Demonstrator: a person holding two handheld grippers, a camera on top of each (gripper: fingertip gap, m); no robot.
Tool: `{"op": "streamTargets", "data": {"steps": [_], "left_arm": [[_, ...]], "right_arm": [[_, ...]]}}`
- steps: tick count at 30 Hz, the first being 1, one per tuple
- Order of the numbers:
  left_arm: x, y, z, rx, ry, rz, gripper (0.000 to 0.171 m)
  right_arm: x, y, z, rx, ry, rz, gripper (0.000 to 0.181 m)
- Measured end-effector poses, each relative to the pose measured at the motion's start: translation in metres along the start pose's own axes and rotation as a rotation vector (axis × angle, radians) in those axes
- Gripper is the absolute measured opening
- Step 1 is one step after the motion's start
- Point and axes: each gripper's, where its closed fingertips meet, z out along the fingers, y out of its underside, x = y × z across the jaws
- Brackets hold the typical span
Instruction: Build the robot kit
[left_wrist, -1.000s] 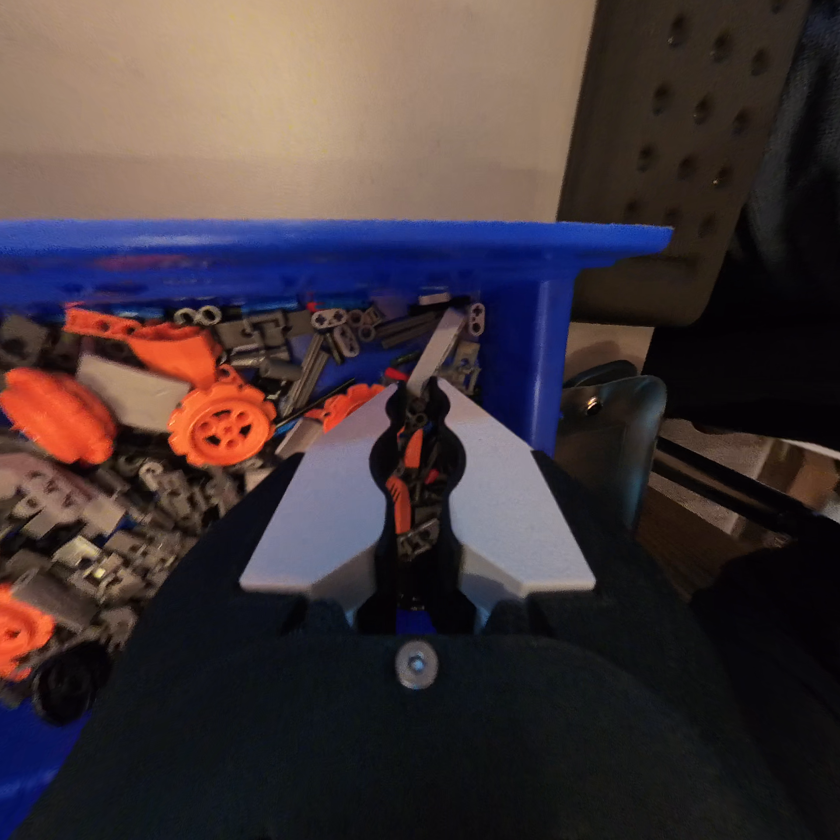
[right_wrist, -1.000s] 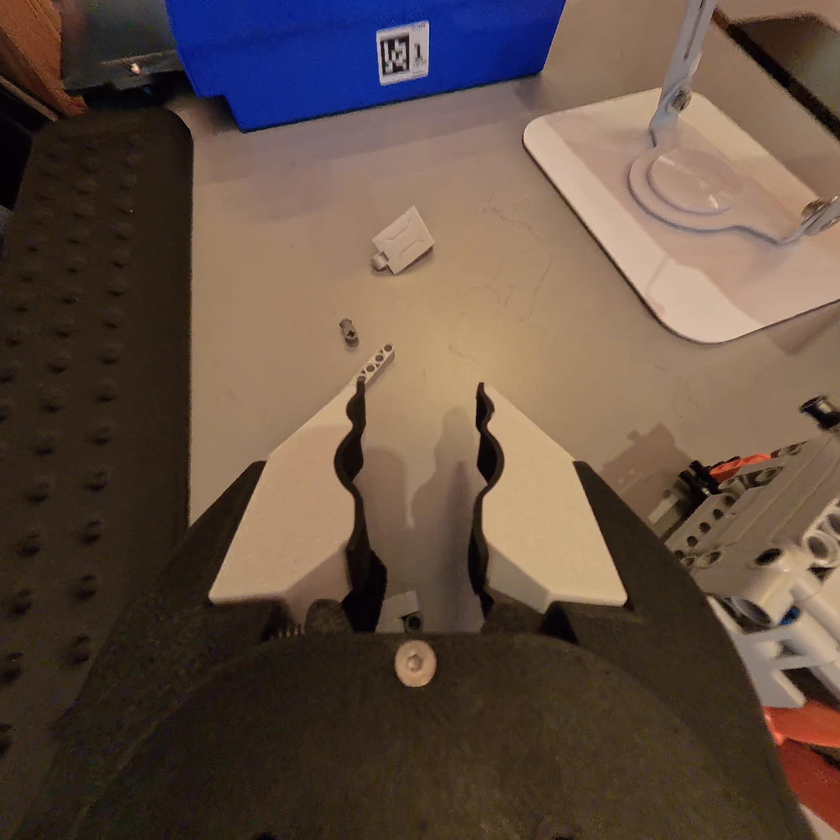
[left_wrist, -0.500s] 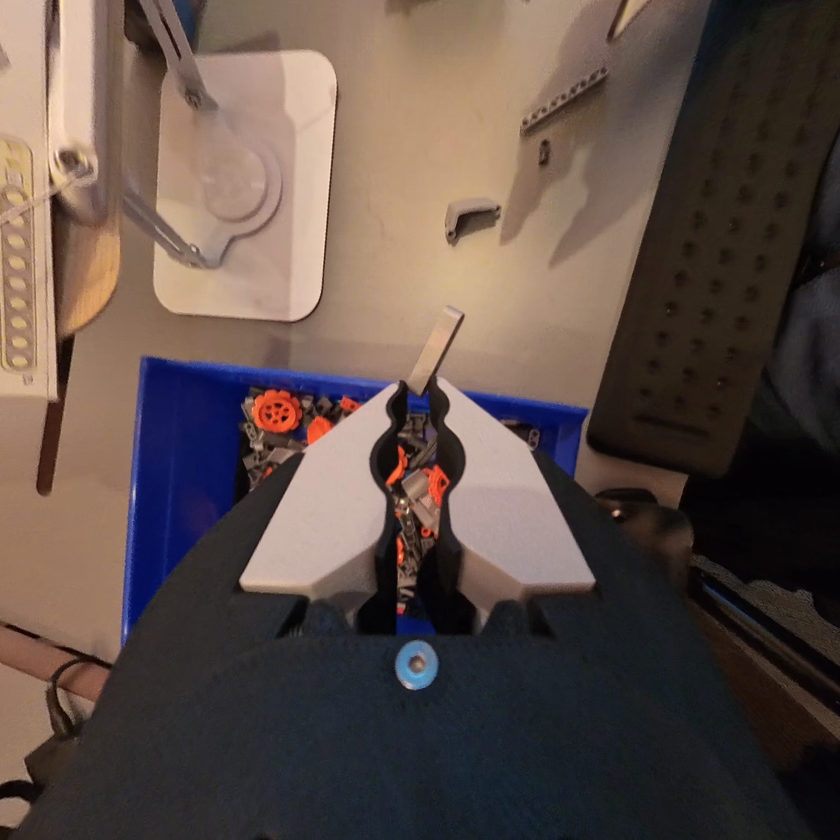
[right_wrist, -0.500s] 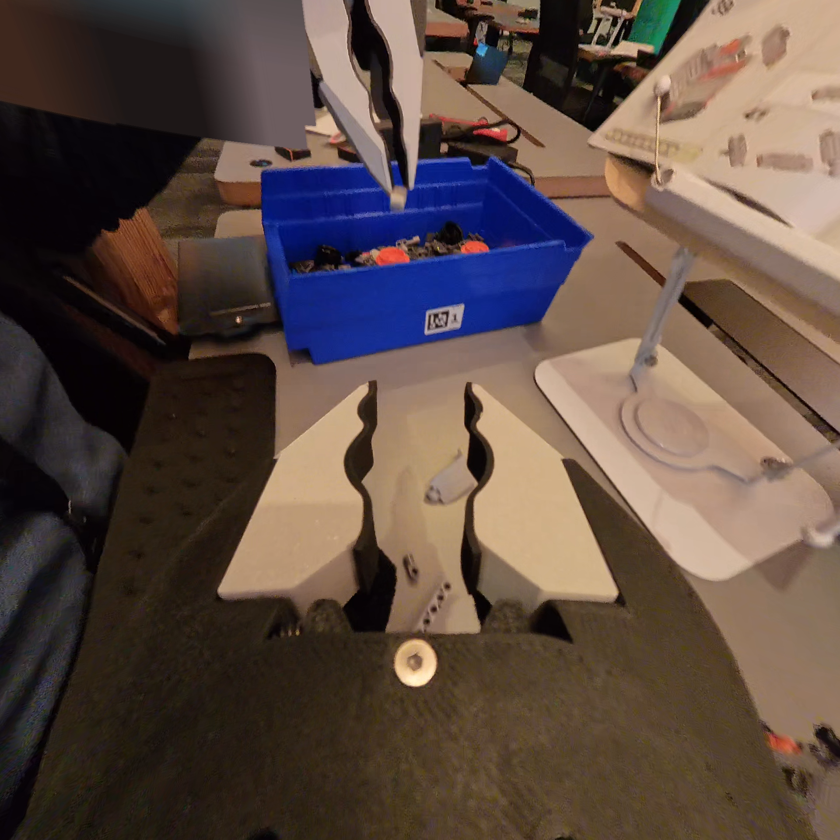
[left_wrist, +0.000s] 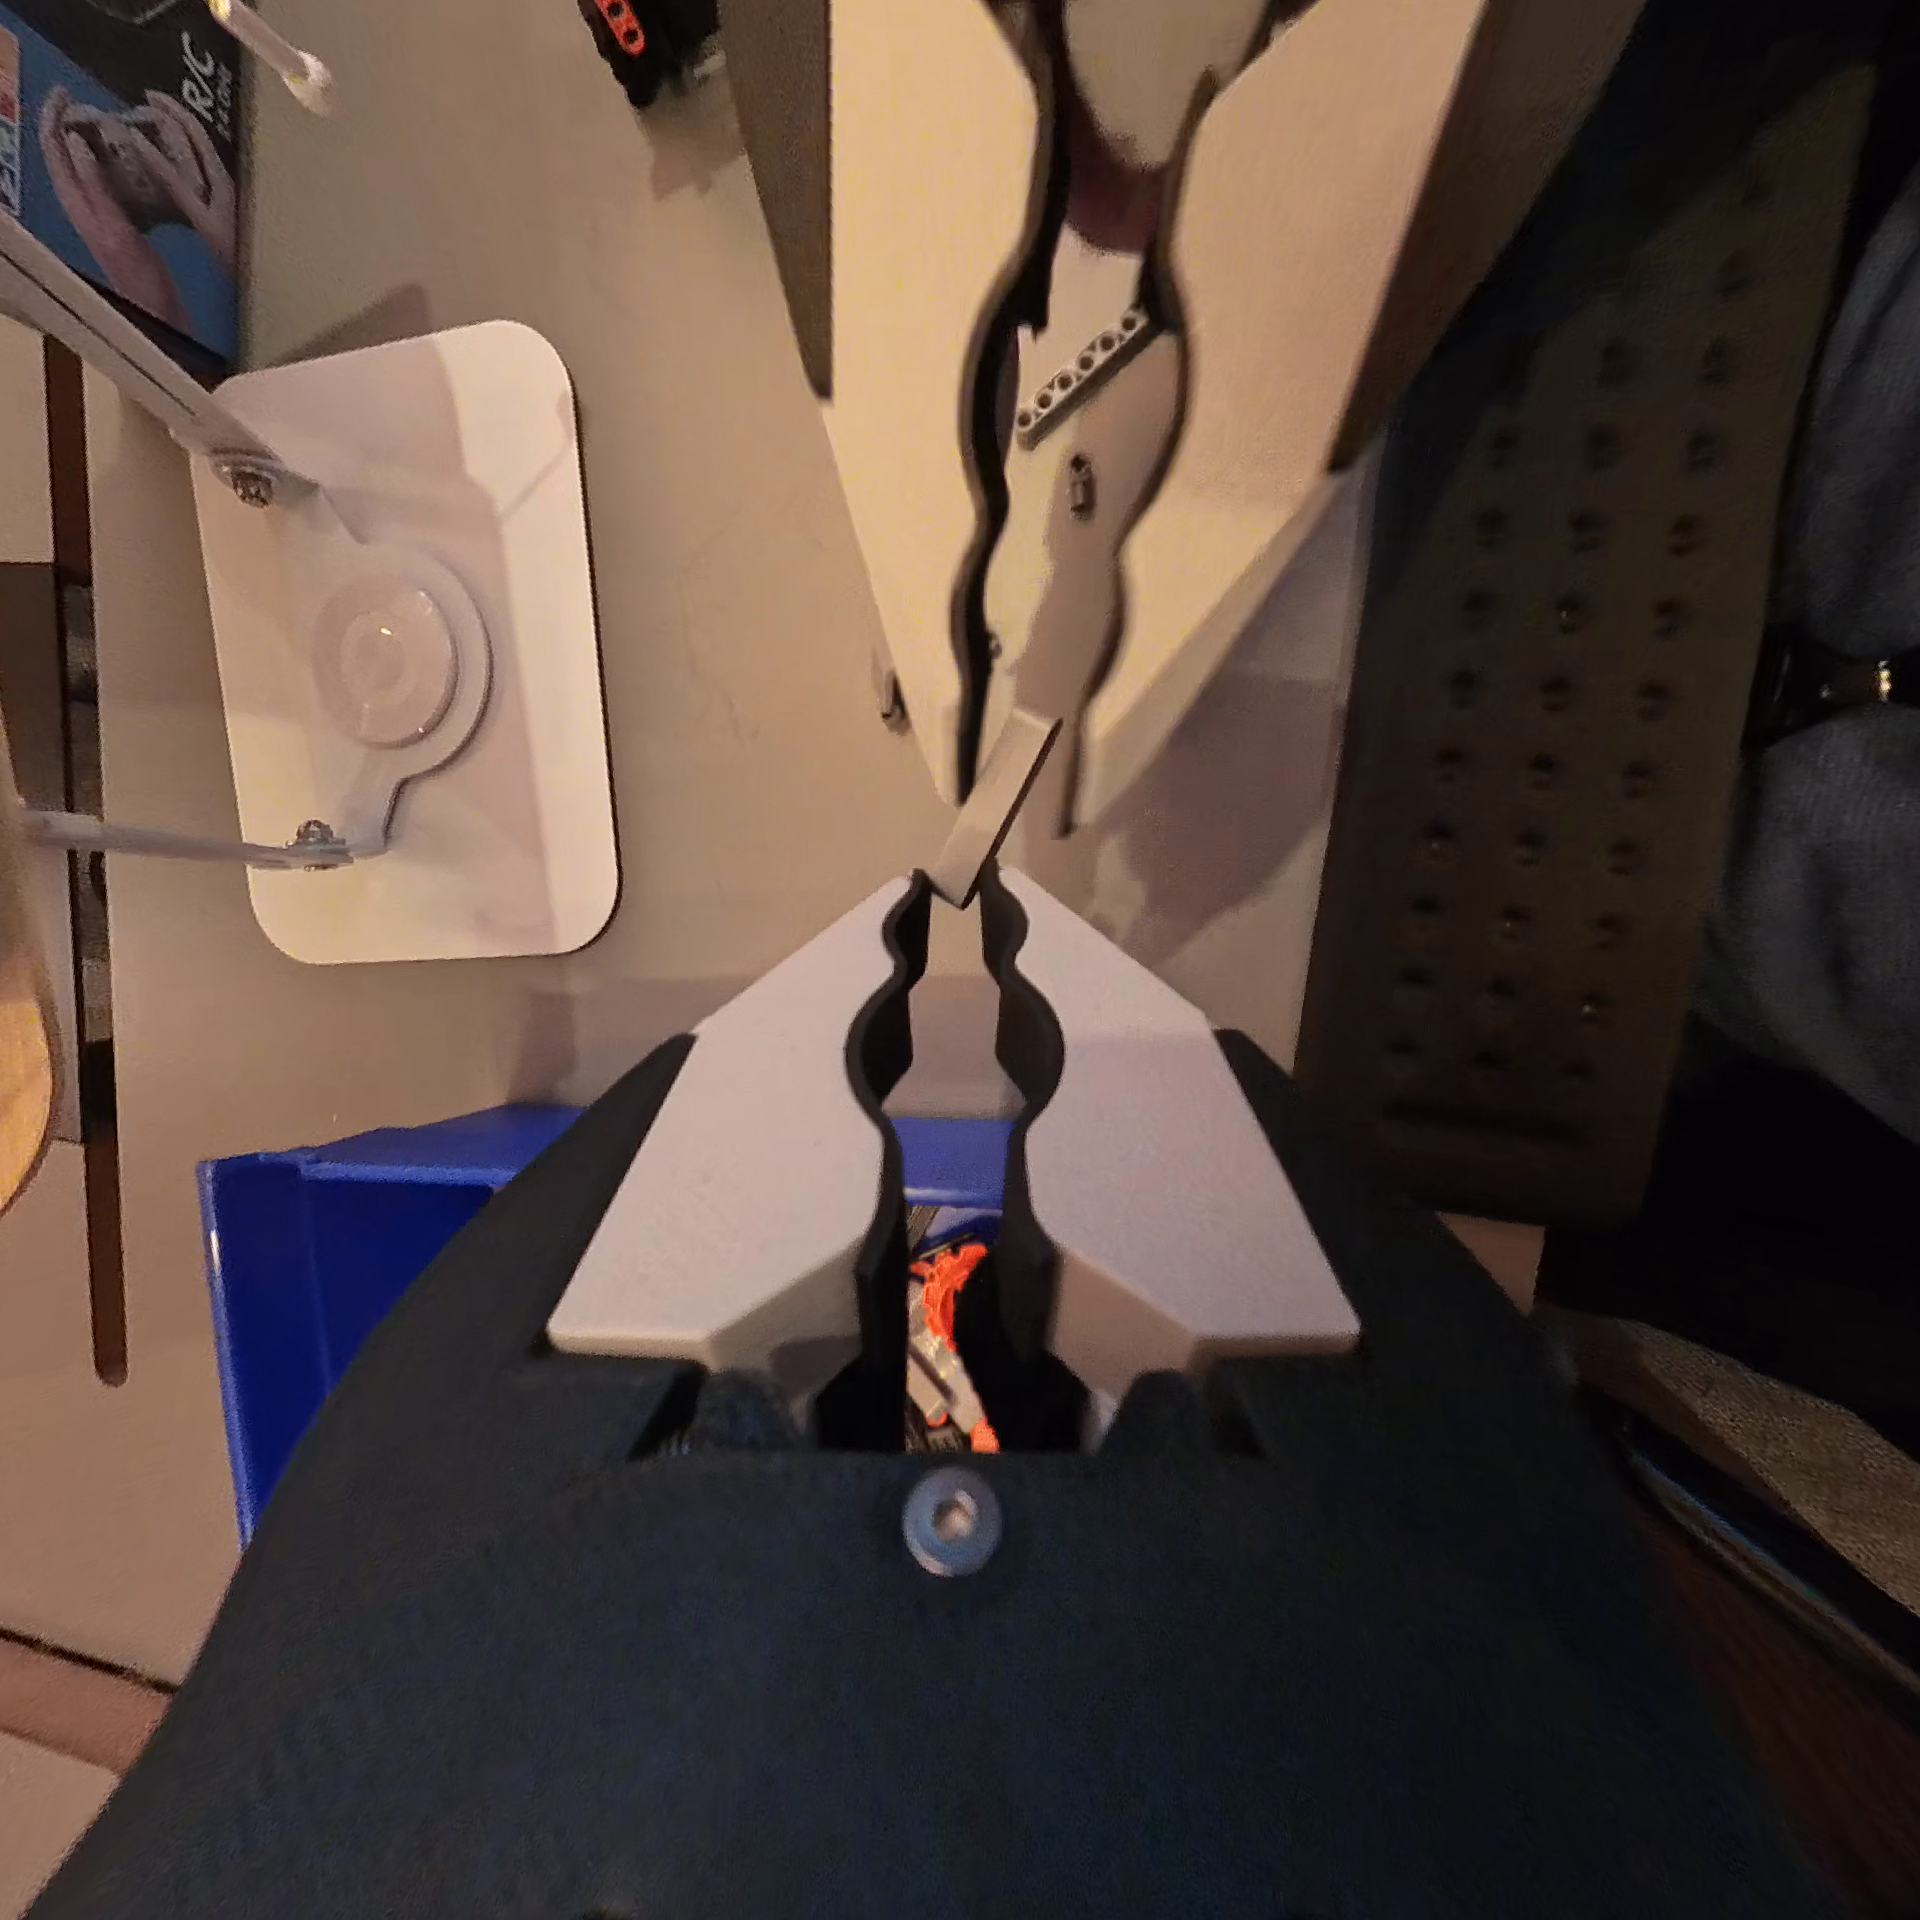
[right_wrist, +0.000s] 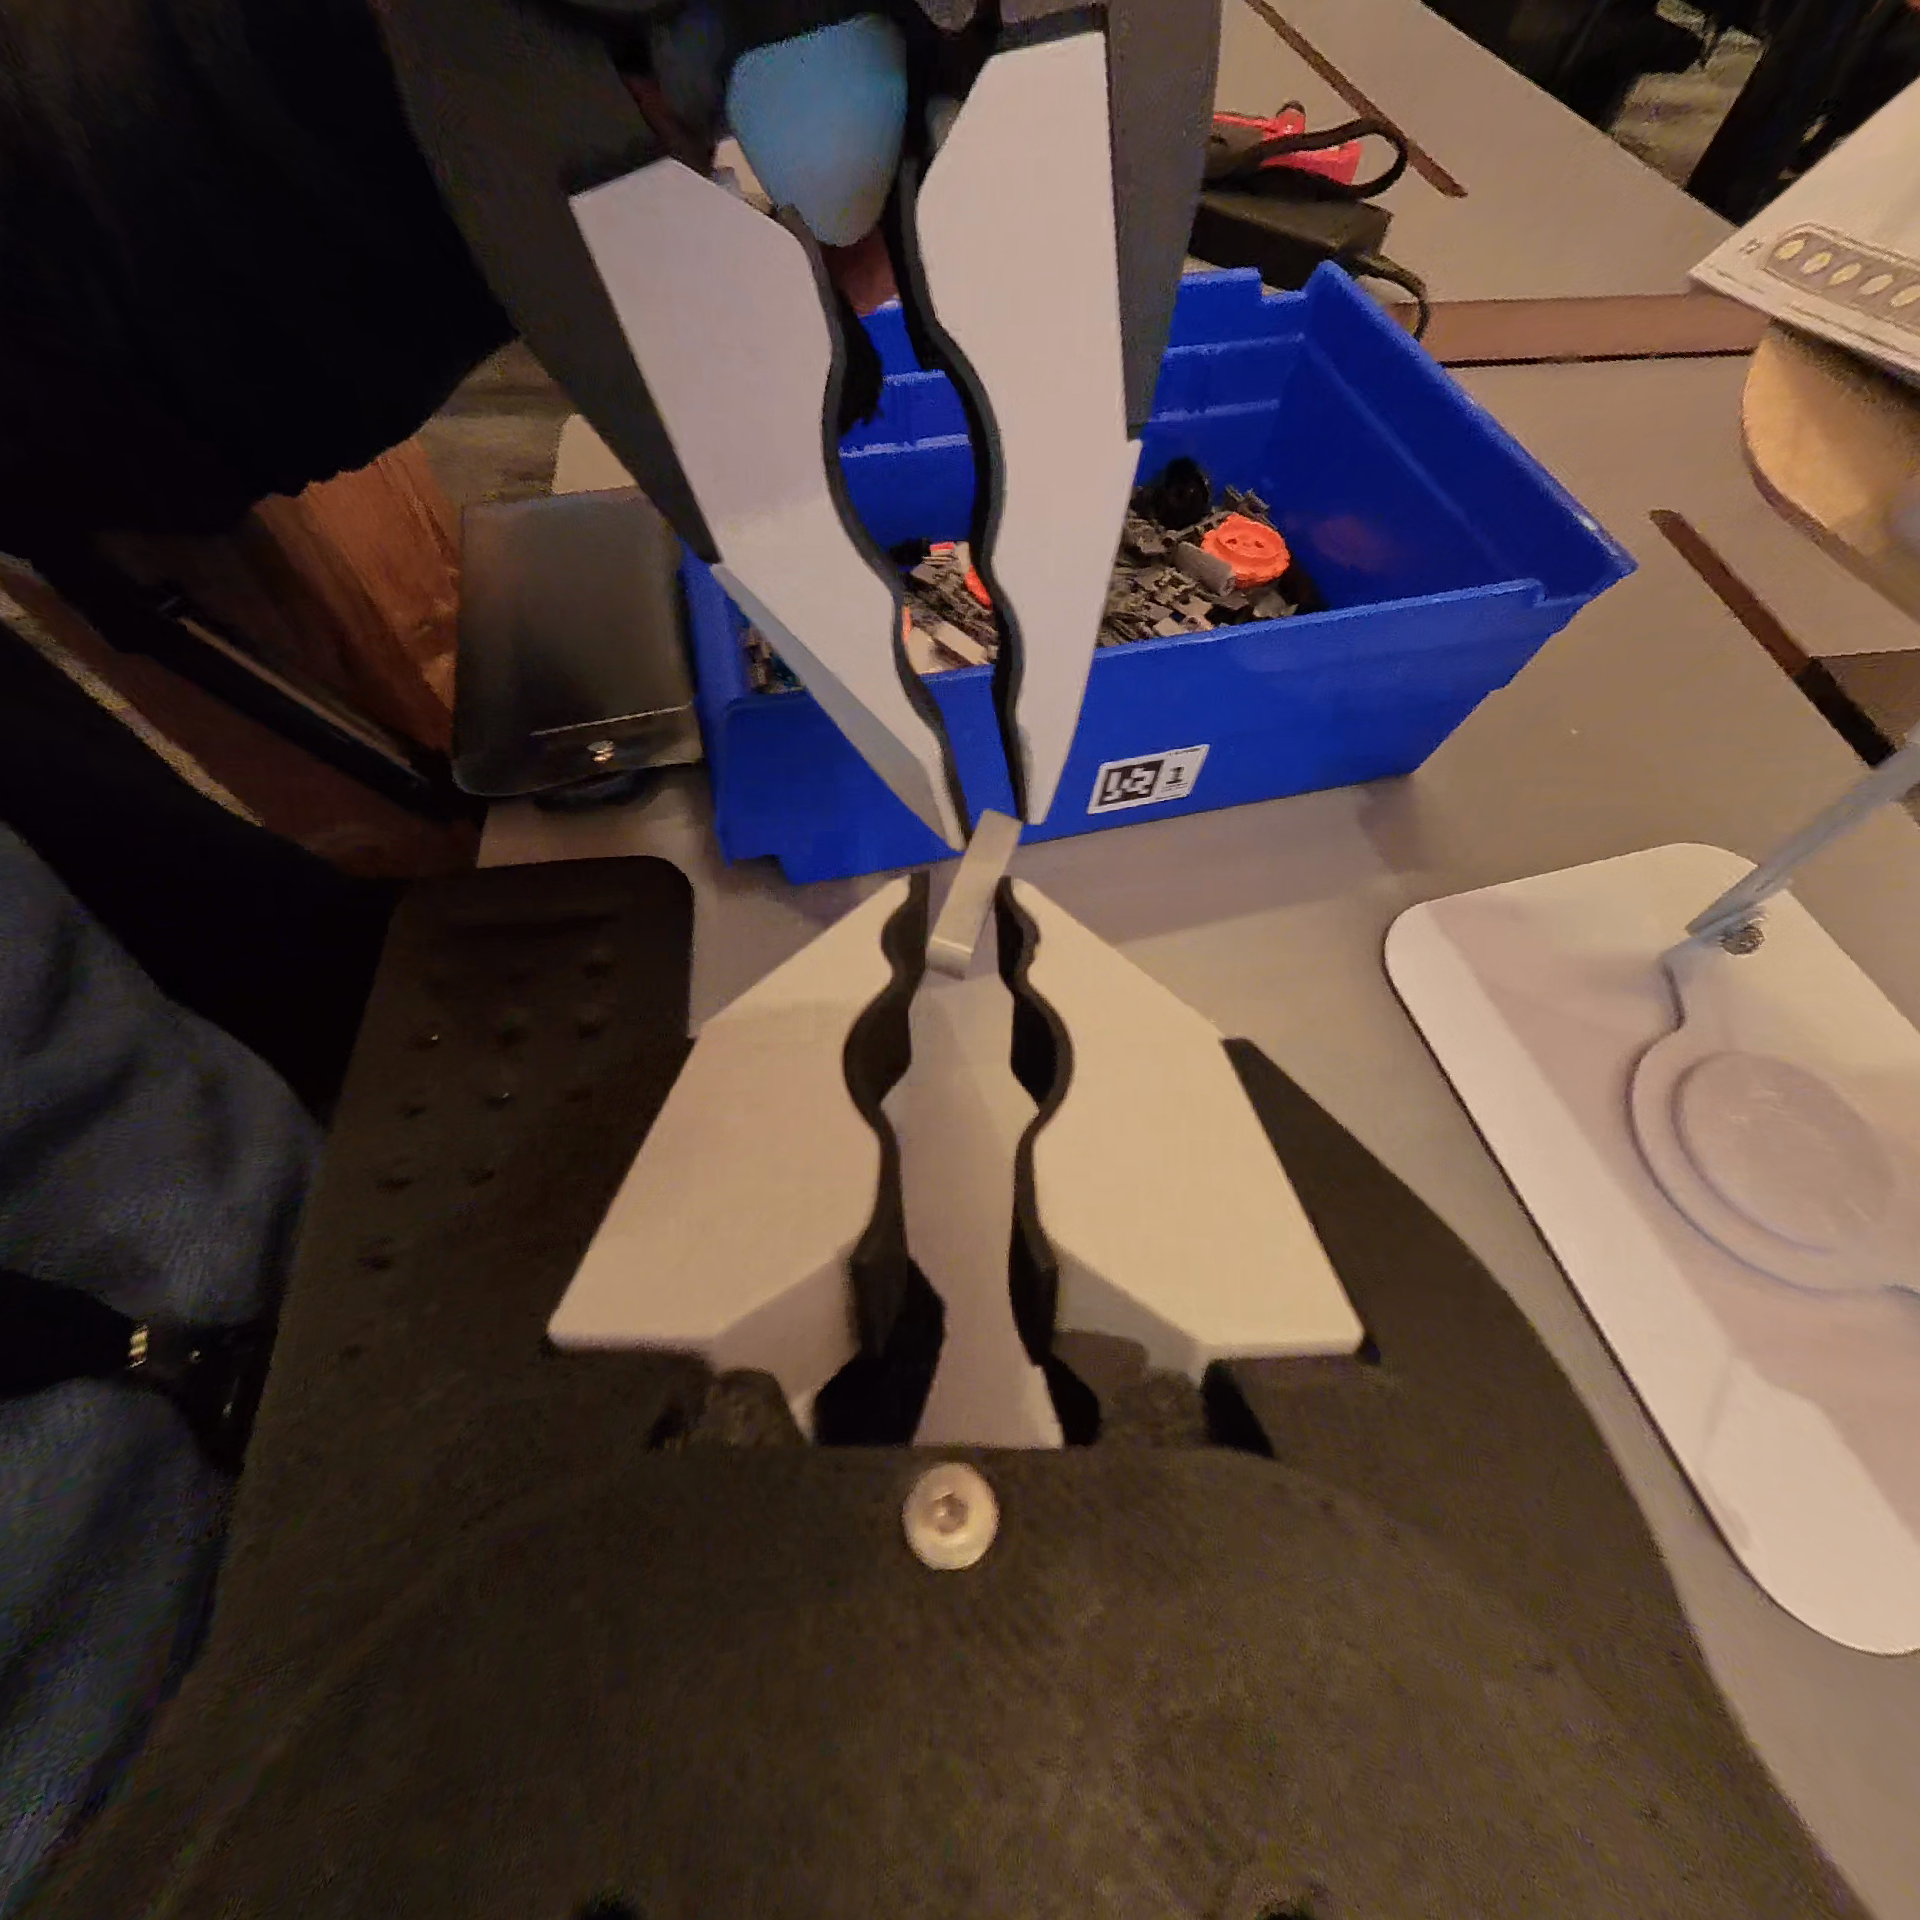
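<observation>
Grey worktop (right_wrist: 1299, 935) before a blue bin (right_wrist: 1351, 707): left gripper (right_wrist: 982, 821) clamps a flat grey bar (right_wrist: 966, 904), its long axis pointing between the right gripper's (right_wrist: 961, 914) parted fingers

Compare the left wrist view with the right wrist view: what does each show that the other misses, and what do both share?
Only the left wrist view shows the holed grey beam and small dark pin on the table. Only the right wrist view shows the blue bin's label and the orange wheel inside. Both show the grey bar pinched by the left gripper, the open right gripper around its other end, and the white stand base.
</observation>
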Motion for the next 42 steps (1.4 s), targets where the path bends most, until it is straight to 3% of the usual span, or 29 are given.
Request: {"op": "streamTargets", "data": {"steps": [8,10,12,14,17,25,32,38,42], "left_arm": [[0.000,-0.002,-0.011,0.085,0.061,-0.046,0.007],[-0.009,0.015,-0.021,0.059,0.036,-0.072,0.009],[-0.002,0.047,-0.025,-0.030,0.120,-0.128,0.020],[-0.006,0.086,-0.022,-0.145,0.116,-0.151,0.018],[0.001,0.120,-0.012,-0.203,0.213,-0.177,0.016],[0.026,0.150,0.021,-0.278,0.423,-0.170,0.016],[0.025,0.170,0.029,-0.357,0.418,-0.154,0.019],[0.017,0.180,0.032,-0.370,0.400,-0.165,0.007],[-0.002,0.188,0.031,-0.386,0.304,-0.176,0.006]], "right_arm": [[0.009,0.007,-0.003,-0.018,0.019,0.018,0.005],[0.006,0.018,-0.005,-0.048,-0.005,0.027,0.005],[0.006,0.034,-0.006,-0.091,-0.021,0.039,0.005],[0.003,0.056,-0.006,-0.156,-0.055,0.058,0.006],[0.000,0.087,-0.005,-0.237,-0.082,0.072,0.006],[-0.006,0.137,-0.009,-0.390,-0.098,0.034,0.006],[-0.007,0.147,-0.008,-0.430,-0.104,0.012,0.016],[-0.003,0.147,-0.009,-0.407,-0.101,0.016,0.017],[0.000,0.145,-0.010,-0.386,-0.098,0.021,0.017]]}}
